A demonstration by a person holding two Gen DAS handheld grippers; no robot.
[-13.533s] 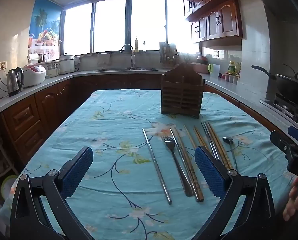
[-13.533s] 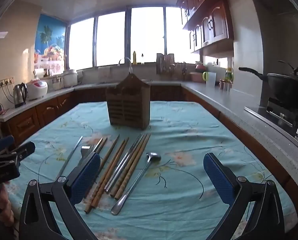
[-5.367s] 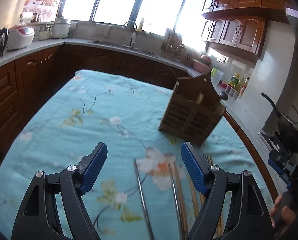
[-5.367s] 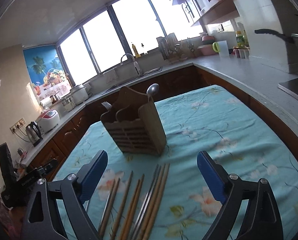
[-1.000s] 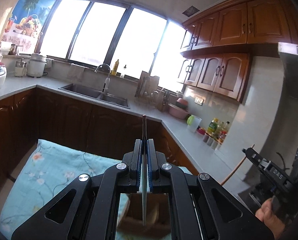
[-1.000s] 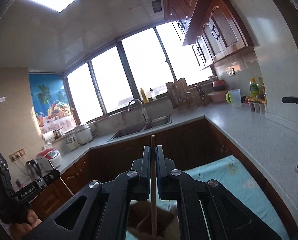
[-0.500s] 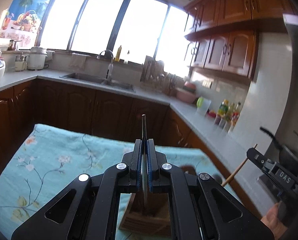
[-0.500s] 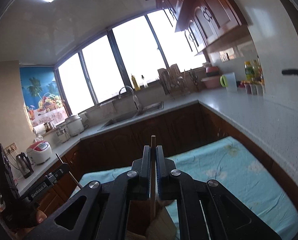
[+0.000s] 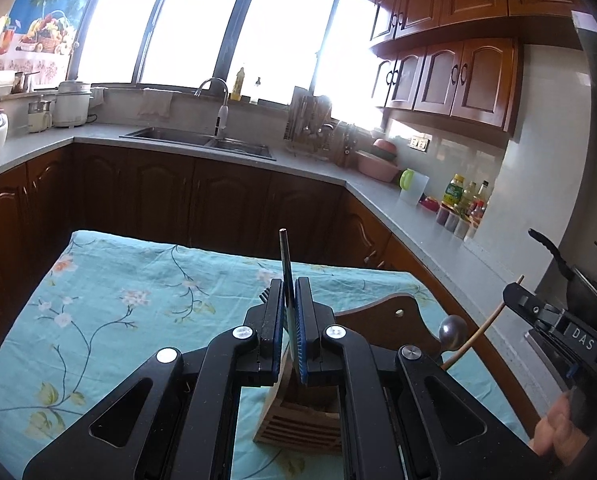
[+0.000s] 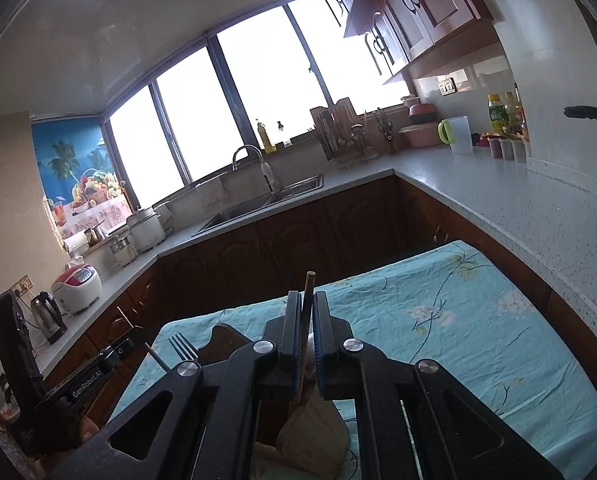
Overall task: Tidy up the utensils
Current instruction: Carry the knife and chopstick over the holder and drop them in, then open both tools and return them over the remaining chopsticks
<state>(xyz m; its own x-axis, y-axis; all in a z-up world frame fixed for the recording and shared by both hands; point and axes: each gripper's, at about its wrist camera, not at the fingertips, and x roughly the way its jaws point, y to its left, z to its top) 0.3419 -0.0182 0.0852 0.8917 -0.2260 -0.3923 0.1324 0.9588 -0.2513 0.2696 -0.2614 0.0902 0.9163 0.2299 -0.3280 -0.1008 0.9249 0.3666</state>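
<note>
Since the earlier frame both hand-held grippers have come down over the bench point(image 9: 110, 300), so the wooden utensil holder point(image 9: 298, 420) now sits just under them at 6 o'clock in each view, because each stick must drop upright into a compartment. The left hand-held gripper point(image 9: 289, 316) is clamped narrow on a dark metal chopstick point(image 9: 284, 256) that points to 12 o'clock. The right hand-held gripper point(image 10: 306, 332) pinches a wooden chopstick point(image 10: 308, 292) the same way, its lower end seemingly already inside the holder; a fork point(image 10: 182, 346) and a spoon point(image 9: 452, 328) already stand there.
</note>
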